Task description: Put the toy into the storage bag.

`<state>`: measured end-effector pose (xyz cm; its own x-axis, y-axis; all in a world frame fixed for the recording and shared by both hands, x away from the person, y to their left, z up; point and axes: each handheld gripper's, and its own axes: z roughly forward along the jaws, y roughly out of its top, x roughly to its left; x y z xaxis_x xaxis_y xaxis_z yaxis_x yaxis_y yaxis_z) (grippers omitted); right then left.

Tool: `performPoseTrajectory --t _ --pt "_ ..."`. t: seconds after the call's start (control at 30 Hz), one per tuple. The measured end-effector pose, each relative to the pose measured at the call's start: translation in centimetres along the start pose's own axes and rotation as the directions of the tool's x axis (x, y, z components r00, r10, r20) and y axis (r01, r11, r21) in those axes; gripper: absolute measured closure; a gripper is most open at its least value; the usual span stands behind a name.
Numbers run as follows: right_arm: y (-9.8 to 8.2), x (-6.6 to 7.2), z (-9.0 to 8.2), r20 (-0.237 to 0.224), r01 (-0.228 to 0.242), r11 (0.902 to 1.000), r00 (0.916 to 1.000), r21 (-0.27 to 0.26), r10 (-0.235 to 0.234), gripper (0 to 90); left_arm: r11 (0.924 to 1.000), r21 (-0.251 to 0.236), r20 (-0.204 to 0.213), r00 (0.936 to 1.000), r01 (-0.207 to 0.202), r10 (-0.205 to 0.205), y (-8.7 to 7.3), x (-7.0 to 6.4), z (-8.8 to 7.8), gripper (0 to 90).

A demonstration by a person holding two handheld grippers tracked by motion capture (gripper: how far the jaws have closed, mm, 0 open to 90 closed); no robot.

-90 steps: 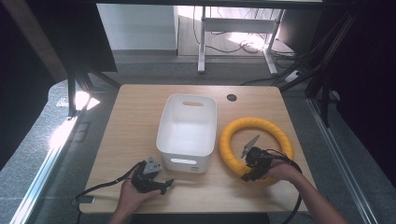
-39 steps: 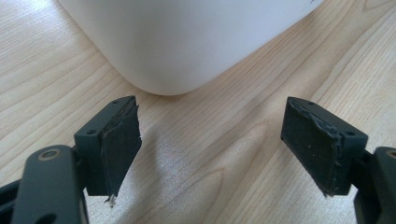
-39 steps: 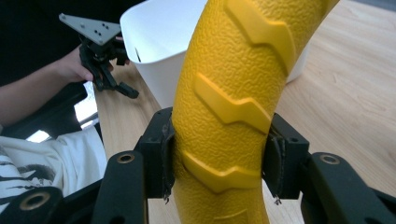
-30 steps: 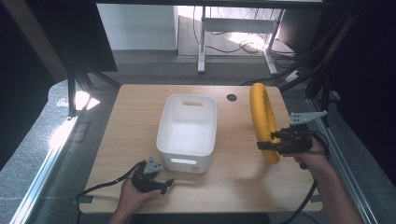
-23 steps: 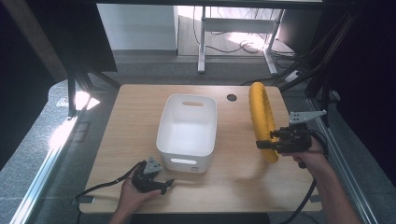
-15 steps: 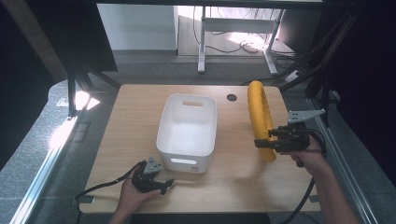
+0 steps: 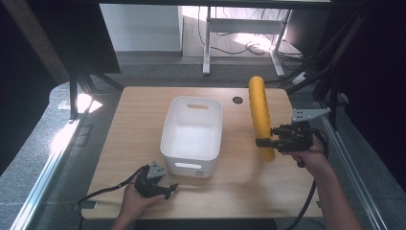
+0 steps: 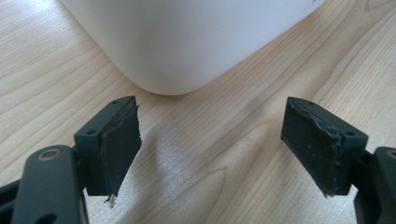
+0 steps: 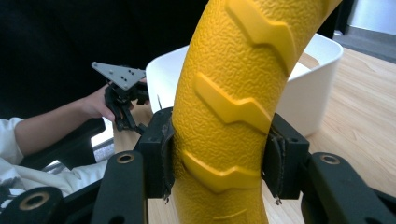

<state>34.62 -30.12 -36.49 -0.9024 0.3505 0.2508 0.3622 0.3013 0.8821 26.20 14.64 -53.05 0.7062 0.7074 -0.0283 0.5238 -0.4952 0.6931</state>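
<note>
Yellow ring (image 7: 261,115) stands on edge at three o'clock of the white bin (image 7: 192,128), pinched low by the right gripper (image 7: 266,142); left gripper (image 8: 212,149) idles spread; that narrow hold might let it swing

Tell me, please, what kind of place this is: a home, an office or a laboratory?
Most likely a laboratory or test room. The wooden table stands inside a metal frame, bundles of cables lie on the floor behind it, and dark screens close off the sides.
</note>
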Motion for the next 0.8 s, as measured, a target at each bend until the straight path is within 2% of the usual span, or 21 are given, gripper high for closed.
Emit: performPoseTrajectory --t 0.8 --pt "2.1 0.7 1.5 -0.049 0.033 0.9987 0.9982 -0.039 -0.035 51.0 0.9999 0.014 0.000 1.0000 -0.009 0.009 0.0 0.0 0.1 19.8"
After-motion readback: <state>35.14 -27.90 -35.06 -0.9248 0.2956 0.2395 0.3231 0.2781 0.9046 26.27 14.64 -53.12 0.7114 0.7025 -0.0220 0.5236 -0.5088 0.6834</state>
